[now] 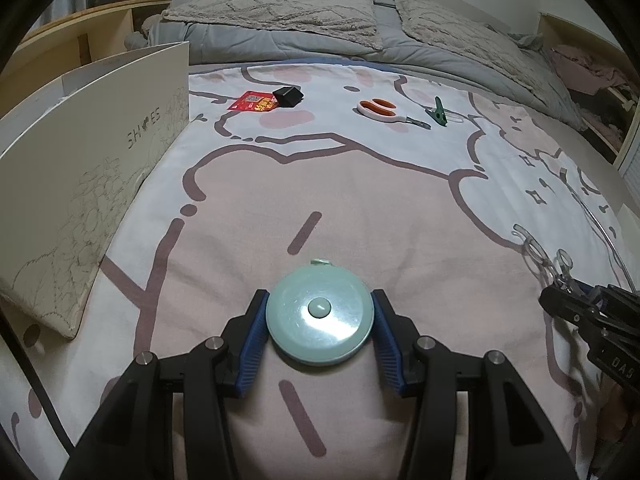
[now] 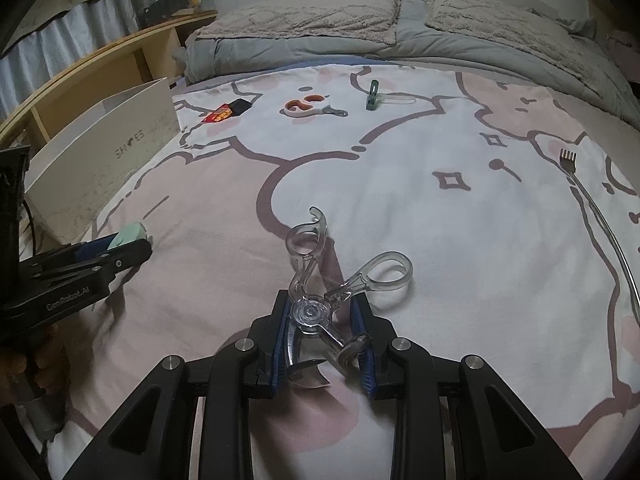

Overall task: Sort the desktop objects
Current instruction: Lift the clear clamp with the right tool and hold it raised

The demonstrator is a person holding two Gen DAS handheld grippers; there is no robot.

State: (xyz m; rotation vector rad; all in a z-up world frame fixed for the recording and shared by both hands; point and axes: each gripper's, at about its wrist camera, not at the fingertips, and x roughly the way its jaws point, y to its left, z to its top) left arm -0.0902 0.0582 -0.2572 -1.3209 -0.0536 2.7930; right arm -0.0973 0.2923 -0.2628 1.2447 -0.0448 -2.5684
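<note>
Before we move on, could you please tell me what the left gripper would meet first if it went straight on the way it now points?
Probably only the pink and white printed bedsheet: the left gripper, shut on the round mint-green tape measure, points steeply down. Depth is unclear.

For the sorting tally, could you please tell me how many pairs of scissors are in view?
2. The clear-handled scissors sit between the right gripper fingers, near the camera. The orange-handled scissors lie far up the bedspread, between the red packet and green clip. Others may be hidden.

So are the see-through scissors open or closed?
Open. In the right wrist view the clear scissors have their two finger loops spread far apart, and the right hand-held gripper is clamped around their pivot.
</note>
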